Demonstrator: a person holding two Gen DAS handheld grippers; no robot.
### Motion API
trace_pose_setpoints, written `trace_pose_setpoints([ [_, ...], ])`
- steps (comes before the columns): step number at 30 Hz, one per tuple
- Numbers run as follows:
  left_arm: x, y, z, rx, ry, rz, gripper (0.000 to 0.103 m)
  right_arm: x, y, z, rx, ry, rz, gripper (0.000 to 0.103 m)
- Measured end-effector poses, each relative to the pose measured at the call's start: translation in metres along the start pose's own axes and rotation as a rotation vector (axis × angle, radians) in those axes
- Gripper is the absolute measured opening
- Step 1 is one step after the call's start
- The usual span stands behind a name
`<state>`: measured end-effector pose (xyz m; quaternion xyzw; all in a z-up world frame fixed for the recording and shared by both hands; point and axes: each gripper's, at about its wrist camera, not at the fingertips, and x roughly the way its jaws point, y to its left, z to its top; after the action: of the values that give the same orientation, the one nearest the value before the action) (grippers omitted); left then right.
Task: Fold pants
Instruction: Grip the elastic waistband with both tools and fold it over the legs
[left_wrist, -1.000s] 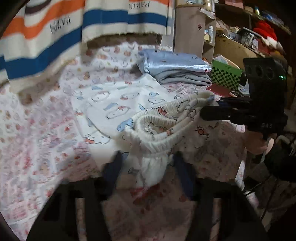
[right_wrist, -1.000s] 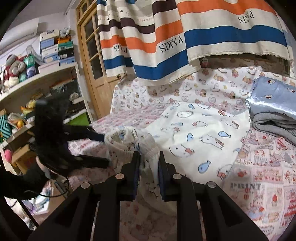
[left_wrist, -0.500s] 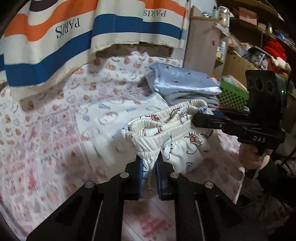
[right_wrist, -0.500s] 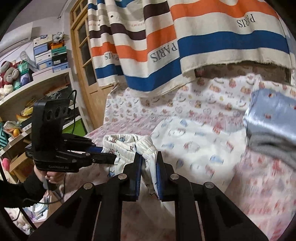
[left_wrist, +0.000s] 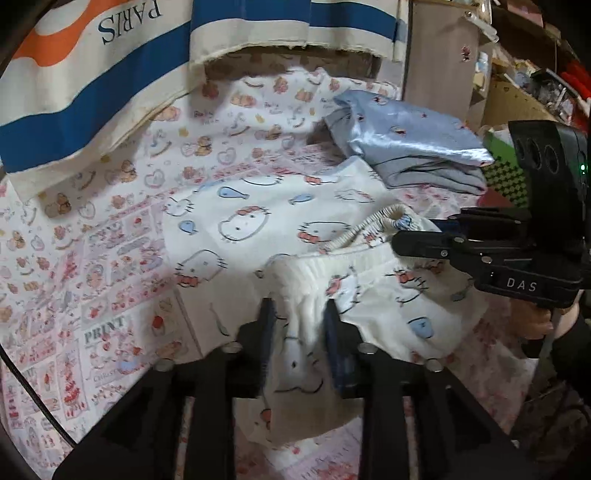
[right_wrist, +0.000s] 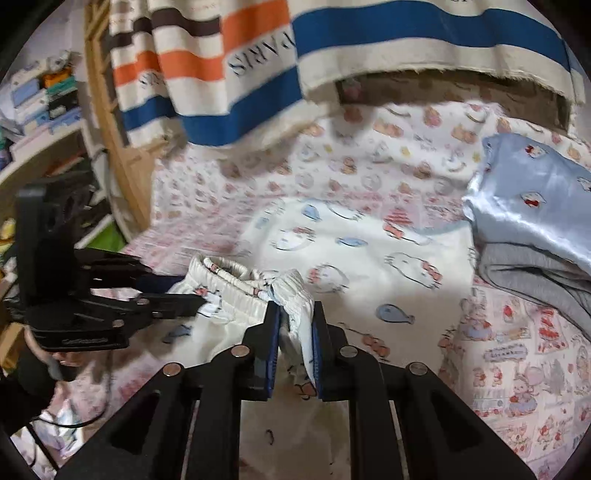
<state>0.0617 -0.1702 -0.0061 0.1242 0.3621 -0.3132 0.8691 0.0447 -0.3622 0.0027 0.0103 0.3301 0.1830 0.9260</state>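
both grippers have carried the pants (left_wrist: 373, 295) waistband forward over the bed (left_wrist: 110, 258); left gripper (left_wrist: 299, 317) and right gripper (right_wrist: 293, 325) jaws pinch it nearly closed. mid-fold; next, lay it toward 12 o'clock and release.

Left wrist view: close, looking along own fingers at the pants (left_wrist: 369, 295), right gripper (left_wrist: 400, 240) at right of frame. Right wrist view: equally near, left gripper (right_wrist: 199, 301) at left. Shared: waistband, striped cloth (right_wrist: 406, 40) along top
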Motion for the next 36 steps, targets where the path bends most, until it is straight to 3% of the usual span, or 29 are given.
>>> trace_pose_setpoints([
  [1,0.0,0.001,0.0,0.001,-0.004,0.021,0.041,0.002,-0.001,-0.001,0.0,0.002,-0.024,0.016],
  [3,-0.005,0.004,-0.002,-0.005,-0.011,0.066,0.042,0.001,-0.002,-0.001,-0.006,-0.01,-0.105,0.044],
  [5,-0.017,0.007,-0.008,-0.011,-0.037,0.075,0.044,-0.011,-0.009,-0.001,0.005,-0.076,-0.174,0.061],
  [7,-0.031,0.012,-0.017,-0.026,-0.052,0.068,0.048,-0.023,-0.022,-0.002,0.047,-0.096,-0.14,0.061],
  [11,-0.055,0.014,-0.036,-0.022,-0.061,0.019,0.051,-0.052,-0.036,-0.018,0.095,-0.08,0.001,0.051],
  [15,-0.049,0.009,-0.049,-0.007,-0.012,-0.009,0.049,-0.063,-0.029,-0.047,0.066,0.0,0.064,0.038],
  [19,-0.022,0.006,-0.056,-0.016,0.041,-0.02,0.036,-0.056,-0.019,-0.066,0.044,0.059,0.06,0.027],
  [21,-0.013,0.006,-0.057,-0.033,0.052,-0.031,0.015,-0.051,-0.02,-0.069,0.064,0.074,0.058,0.006],
  [23,-0.016,0.007,-0.056,-0.037,0.029,-0.026,0.006,-0.051,-0.021,-0.07,0.076,0.059,0.035,0.002],
  [27,-0.04,0.012,-0.055,-0.054,-0.026,0.02,0.005,-0.069,-0.027,-0.067,0.101,0.007,-0.03,0.002],
  [36,-0.034,0.007,-0.071,0.0,0.019,0.081,0.007,-0.065,-0.024,-0.076,0.046,0.044,-0.063,0.002],
])
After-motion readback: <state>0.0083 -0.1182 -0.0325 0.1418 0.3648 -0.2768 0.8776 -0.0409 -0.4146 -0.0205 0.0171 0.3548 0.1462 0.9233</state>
